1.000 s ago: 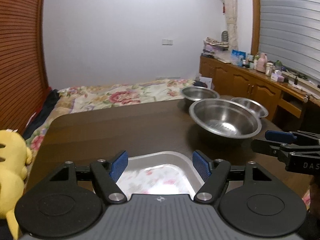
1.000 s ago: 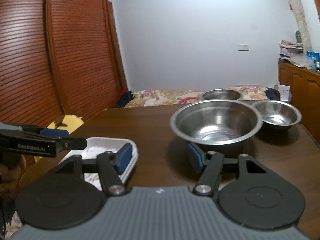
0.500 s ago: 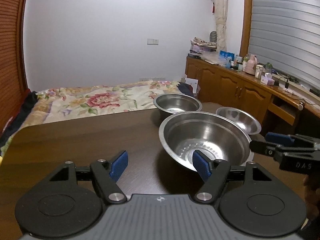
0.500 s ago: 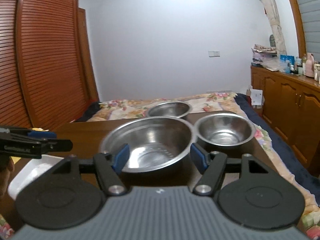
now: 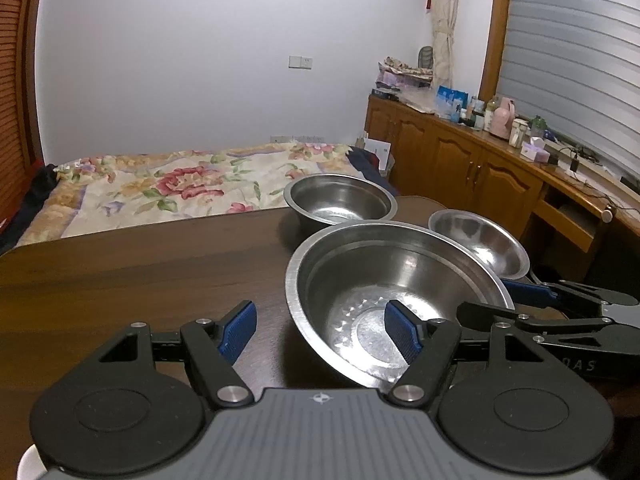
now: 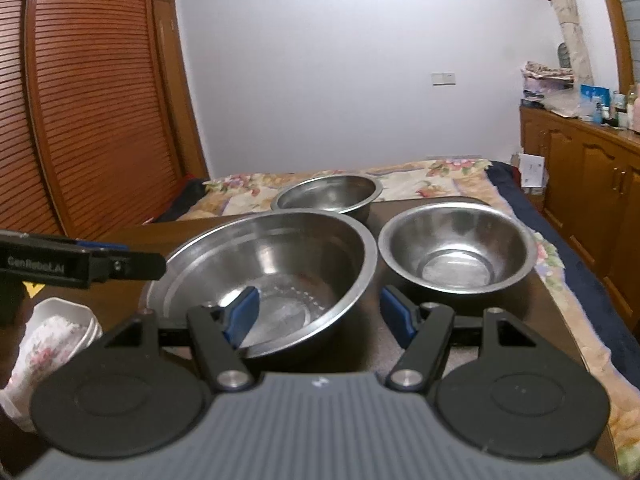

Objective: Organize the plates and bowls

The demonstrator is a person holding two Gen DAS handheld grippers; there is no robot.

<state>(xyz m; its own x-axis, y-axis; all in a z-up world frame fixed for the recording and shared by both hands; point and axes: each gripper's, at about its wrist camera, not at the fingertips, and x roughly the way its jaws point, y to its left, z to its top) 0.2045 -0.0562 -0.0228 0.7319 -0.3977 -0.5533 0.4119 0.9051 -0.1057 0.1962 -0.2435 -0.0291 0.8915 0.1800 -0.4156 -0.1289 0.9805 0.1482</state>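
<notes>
Bowls [image 6: 264,272] of steel sit empty on table [image 5: 120,272].

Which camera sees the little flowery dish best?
The right wrist view. There the flowery dish sits at the left edge of the table, with its white rim and pink flower pattern showing. The left wrist view catches only a white sliver in its bottom left corner, which may be that dish.

I see a white wall [image 5: 180,60] far, a flowered bed [image 5: 180,188] below it, wooden cabinets [image 5: 460,160] right, louvred wooden doors [image 6: 80,100] left.
</notes>
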